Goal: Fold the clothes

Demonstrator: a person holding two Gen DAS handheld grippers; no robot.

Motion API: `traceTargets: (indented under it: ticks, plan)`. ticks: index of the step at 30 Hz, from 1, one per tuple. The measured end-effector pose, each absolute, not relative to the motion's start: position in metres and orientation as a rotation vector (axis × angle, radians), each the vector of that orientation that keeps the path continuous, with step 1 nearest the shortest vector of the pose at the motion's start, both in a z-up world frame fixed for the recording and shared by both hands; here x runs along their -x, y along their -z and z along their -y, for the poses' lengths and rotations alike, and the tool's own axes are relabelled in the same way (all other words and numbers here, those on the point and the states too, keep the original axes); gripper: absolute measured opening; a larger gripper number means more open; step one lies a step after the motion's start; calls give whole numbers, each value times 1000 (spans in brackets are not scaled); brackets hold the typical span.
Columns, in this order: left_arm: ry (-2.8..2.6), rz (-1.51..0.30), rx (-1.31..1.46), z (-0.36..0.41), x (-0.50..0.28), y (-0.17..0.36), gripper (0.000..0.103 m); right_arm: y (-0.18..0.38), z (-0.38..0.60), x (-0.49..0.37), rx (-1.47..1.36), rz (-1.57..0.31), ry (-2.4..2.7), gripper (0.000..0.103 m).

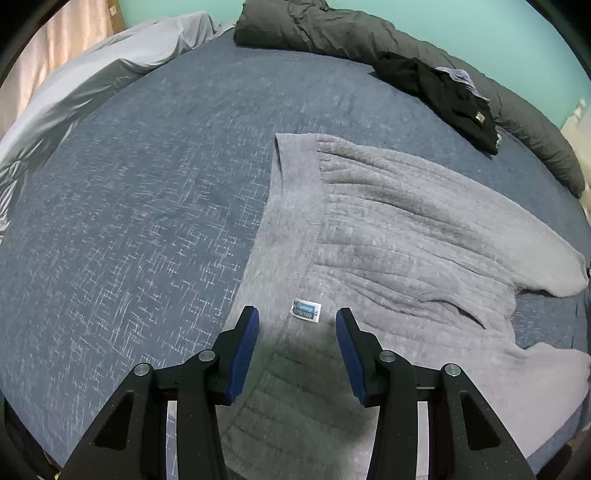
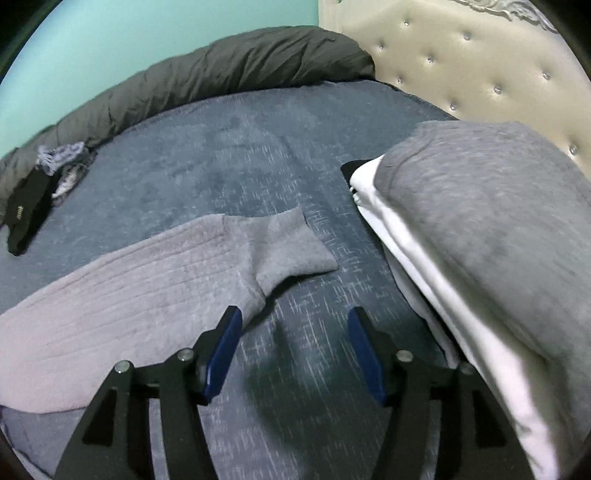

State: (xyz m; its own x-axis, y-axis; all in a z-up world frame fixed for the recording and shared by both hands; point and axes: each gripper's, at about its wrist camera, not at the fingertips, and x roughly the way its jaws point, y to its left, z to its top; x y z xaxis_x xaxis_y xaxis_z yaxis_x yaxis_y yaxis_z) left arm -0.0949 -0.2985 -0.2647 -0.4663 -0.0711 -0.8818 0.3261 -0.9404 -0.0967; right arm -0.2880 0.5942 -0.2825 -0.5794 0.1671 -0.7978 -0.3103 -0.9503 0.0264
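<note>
While my left gripper [image 1: 297,321] hangs over the grey sweater [image 1: 388,236], its blue pads [image 1: 243,350] stand partly apart with nothing pinched between them; only the small label [image 1: 306,309] sewn into the knit shows in the gap. That sweater lies spread on the blue bedspread [image 1: 147,221], its body reaching toward the right and its hem or collar edge running away to the far side. At the far right I see a black garment [image 1: 454,99] lying crumpled against a dark grey duvet [image 1: 332,29] rolled along the far edge.

From my right gripper [image 2: 293,325] I see the jaws standing fairly wide and empty, over bare bedspread [image 2: 240,147]. One sweater sleeve [image 2: 280,251] ends in a ribbed cuff just beyond and left of the left pad [image 2: 221,354]; whether pad and knit touch I cannot tell. To the right sits a stack of folded clothes [image 2: 480,221], grey on top and white beneath, in front of a cream tufted headboard [image 2: 461,59]. The black garment [image 2: 29,210] lies at far left.
</note>
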Motion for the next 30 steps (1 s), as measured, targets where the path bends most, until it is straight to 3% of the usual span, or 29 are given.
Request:
traceTargets:
  ticks: [6, 13, 30]
  plan:
    - [2478, -414, -1484, 297, 85, 260, 47, 264, -583, 261, 1308, -289, -2618, 54]
    - [2444, -502, -1507, 299, 58, 263, 48, 263, -567, 211, 1446, -419, -2657, 54]
    - [2380, -686, -1539, 302, -17, 268, 56, 276, -572, 56, 1626, -498, -2548, 61]
